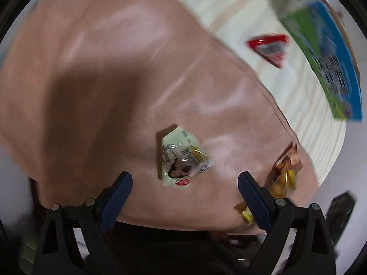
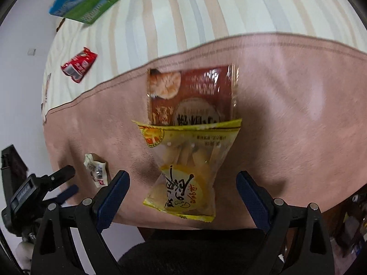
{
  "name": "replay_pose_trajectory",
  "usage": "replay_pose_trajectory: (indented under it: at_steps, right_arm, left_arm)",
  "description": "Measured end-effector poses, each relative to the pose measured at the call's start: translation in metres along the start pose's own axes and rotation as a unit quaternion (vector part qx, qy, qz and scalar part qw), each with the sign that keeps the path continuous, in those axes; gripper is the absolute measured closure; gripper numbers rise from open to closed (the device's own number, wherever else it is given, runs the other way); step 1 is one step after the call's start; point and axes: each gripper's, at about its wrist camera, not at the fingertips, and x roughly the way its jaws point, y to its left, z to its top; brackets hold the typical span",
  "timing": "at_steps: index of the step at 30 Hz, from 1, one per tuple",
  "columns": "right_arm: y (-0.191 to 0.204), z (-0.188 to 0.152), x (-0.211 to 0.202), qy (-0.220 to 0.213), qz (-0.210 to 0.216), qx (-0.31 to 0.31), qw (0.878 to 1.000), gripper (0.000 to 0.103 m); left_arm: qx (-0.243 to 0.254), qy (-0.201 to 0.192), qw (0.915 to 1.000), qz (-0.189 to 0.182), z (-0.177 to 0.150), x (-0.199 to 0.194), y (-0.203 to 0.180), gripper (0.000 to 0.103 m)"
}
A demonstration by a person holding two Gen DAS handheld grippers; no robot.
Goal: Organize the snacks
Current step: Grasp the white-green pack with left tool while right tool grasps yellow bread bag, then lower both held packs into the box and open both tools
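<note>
My left gripper [image 1: 184,183] is open above the pink cloth [image 1: 103,80], with a small pale-green snack packet [image 1: 183,160] lying just ahead between its fingers. My right gripper [image 2: 182,182] is open, and a yellow snack bag [image 2: 185,167] lies between its fingers, overlapping a brown pastry packet [image 2: 192,94] beyond it. The yellow and brown packets also show at the right of the left wrist view [image 1: 284,174]. The pale-green packet shows in the right wrist view [image 2: 96,169] beside the left gripper [image 2: 66,183]. A red packet [image 1: 270,48] [image 2: 79,65] lies on the striped cloth.
A blue and green box [image 1: 325,64] [image 2: 96,2] lies at the far edge of the striped cloth [image 2: 206,16]. The pink cloth's near edge [image 2: 195,225] hangs over a dark area below. A dark object [image 1: 339,215] sits off the table to the right.
</note>
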Motion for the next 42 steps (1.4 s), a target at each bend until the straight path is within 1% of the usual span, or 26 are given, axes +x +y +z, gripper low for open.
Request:
replay_pose_trajectory:
  at_steps: [2, 3, 5, 6, 7, 8, 9, 10, 12, 13, 14, 17, 19, 21, 23, 26, 29, 31, 35, 39, 40, 41, 42]
  right_arm:
    - [0.003, 0.001, 0.008, -0.001, -0.005, 0.0, 1.0, 0.015]
    - [0.004, 0.0, 0.012, 0.001, -0.008, 0.0, 1.0, 0.017]
    - [0.003, -0.001, 0.019, 0.009, -0.004, 0.006, 1.0, 0.025]
    - [0.003, -0.002, 0.022, 0.01, -0.005, 0.006, 1.0, 0.026]
    - [0.003, -0.004, 0.025, 0.008, -0.007, 0.005, 1.0, 0.027]
    - [0.003, -0.005, 0.027, 0.006, -0.009, 0.002, 1.0, 0.029]
    - [0.005, -0.005, 0.028, 0.003, -0.012, -0.002, 1.0, 0.031]
    - [0.006, -0.004, 0.028, 0.002, -0.016, -0.005, 1.0, 0.035]
    - [0.008, -0.005, 0.03, 0.0, -0.022, -0.013, 1.0, 0.042]
    - [0.01, -0.005, 0.03, -0.002, -0.025, -0.02, 0.999, 0.048]
    - [0.014, -0.006, 0.031, -0.003, -0.027, -0.028, 0.999, 0.051]
    - [0.021, -0.008, 0.031, -0.004, -0.038, -0.052, 0.998, 0.052]
    - [0.028, -0.01, 0.036, -0.001, -0.048, -0.067, 0.997, 0.051]
    - [0.029, -0.011, 0.038, 0.001, -0.047, -0.064, 0.997, 0.051]
    - [0.029, -0.011, 0.039, 0.003, -0.046, -0.062, 0.997, 0.049]
    - [0.026, -0.01, 0.04, 0.005, -0.044, -0.059, 0.997, 0.046]
    - [0.027, -0.006, 0.04, 0.007, -0.047, -0.057, 0.997, 0.045]
    - [0.034, 0.0, 0.044, 0.01, -0.05, -0.058, 0.997, 0.044]
    - [0.038, 0.007, 0.054, 0.014, -0.05, -0.054, 0.997, 0.044]
    - [0.038, 0.011, 0.063, 0.014, -0.058, -0.064, 0.996, 0.044]
    - [0.039, 0.01, 0.064, 0.012, -0.064, -0.069, 0.996, 0.048]
    - [0.04, 0.008, 0.064, 0.009, -0.07, -0.073, 0.995, 0.054]
    - [0.041, 0.007, 0.065, 0.004, -0.073, -0.075, 0.995, 0.057]
  left_arm:
    - [-0.028, 0.007, 0.9994, -0.017, 0.004, 0.01, 0.008, 0.009]
    - [-0.037, 0.008, 0.9991, -0.018, 0.008, 0.016, 0.01, 0.009]
    - [-0.035, 0.005, 0.9993, -0.016, 0.011, 0.024, 0.007, 0.01]
    - [-0.025, 0.001, 0.9997, -0.007, 0.013, 0.027, 0.003, 0.014]
    - [-0.007, -0.003, 1.0, 0.006, 0.014, 0.03, -0.004, 0.022]
    - [0.012, -0.003, 0.9998, 0.014, 0.013, 0.035, -0.011, 0.027]
    - [0.026, 0.0, 0.9995, 0.021, 0.012, 0.039, -0.016, 0.036]
    - [0.04, 0.003, 0.9987, 0.03, 0.01, 0.044, -0.022, 0.042]
    - [0.08, -0.003, 0.9954, 0.054, 0.006, 0.052, -0.037, 0.042]
    - [0.099, -0.007, 0.993, 0.065, 0.003, 0.055, -0.044, 0.042]
    - [0.12, -0.013, 0.9898, 0.077, 0.0, 0.057, -0.053, 0.042]
    - [0.16, -0.018, 0.9829, 0.09, -0.008, 0.061, -0.07, 0.042]
    - [0.176, -0.006, 0.9804, 0.088, -0.011, 0.065, -0.077, 0.038]
    - [0.193, 0.008, 0.9773, 0.086, -0.011, 0.07, -0.078, 0.034]
    - [0.213, 0.014, 0.9727, 0.092, -0.014, 0.074, -0.079, 0.034]
    - [0.223, 0.018, 0.9695, 0.099, -0.016, 0.078, -0.083, 0.034]
    - [0.221, 0.016, 0.9703, 0.096, -0.021, 0.08, -0.083, 0.034]
    - [0.217, 0.015, 0.9715, 0.094, -0.017, 0.081, -0.08, 0.034]
    - [0.219, 0.013, 0.971, 0.094, -0.019, 0.082, -0.079, 0.034]
    - [0.22, 0.006, 0.9702, 0.101, -0.021, 0.078, -0.073, 0.045]
    - [0.22, 0.004, 0.9705, 0.099, -0.022, 0.072, -0.072, 0.045]
    - [0.219, 0.002, 0.9708, 0.098, -0.019, 0.067, -0.066, 0.046]
    - [0.219, -0.001, 0.9705, 0.1, -0.018, 0.063, -0.064, 0.046]
